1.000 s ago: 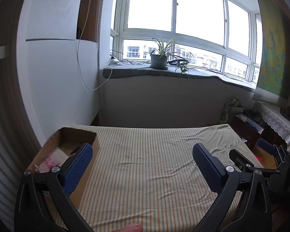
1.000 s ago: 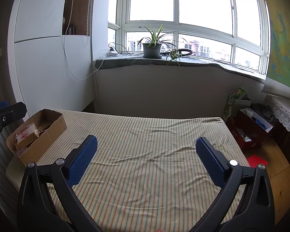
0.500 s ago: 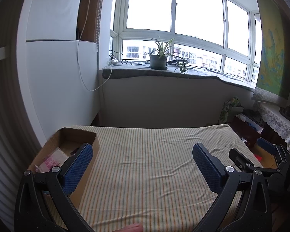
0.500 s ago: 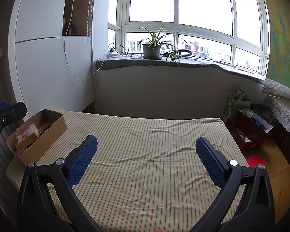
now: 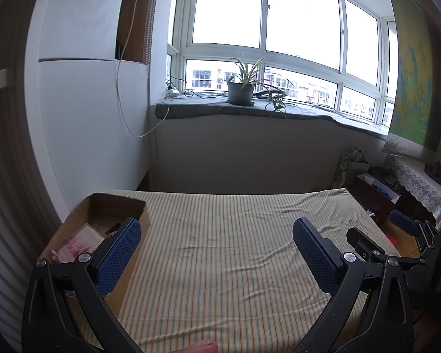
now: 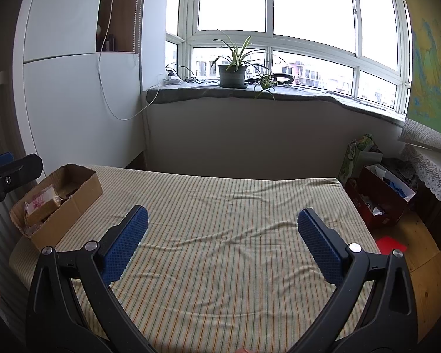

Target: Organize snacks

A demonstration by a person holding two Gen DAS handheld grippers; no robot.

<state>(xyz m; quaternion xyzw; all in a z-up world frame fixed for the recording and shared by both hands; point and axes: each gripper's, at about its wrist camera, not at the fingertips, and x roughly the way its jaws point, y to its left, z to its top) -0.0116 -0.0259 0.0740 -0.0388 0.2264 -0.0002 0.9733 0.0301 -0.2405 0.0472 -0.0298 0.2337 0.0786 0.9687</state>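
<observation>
**Both claws wide over a bare bed, snack box at the left corner**

We see an open brown cardboard box (image 6: pixel 60 203) sitting at the bed's left edge, near its far corner, beside the white wall panel. Inside lies a clear-wrapped snack packet with pink print (image 6: pixel 39 203), with darker items behind it that we cannot make out. The left claw (image 5: pixel 217 253) hangs spread wide and holds nothing, its left blue pad overlapping the box in our view. The right claw (image 6: pixel 222 242) is equally wide apart and empty, over the middle of the striped bed sheet (image 6: pixel 220 214). The sheet lies lightly wrinkled with open room from the box across to the right edge, where a red box (image 6: pixel 379 194) stands on the wooden floor. Compared with half a second ago, we find nothing has shifted.
</observation>
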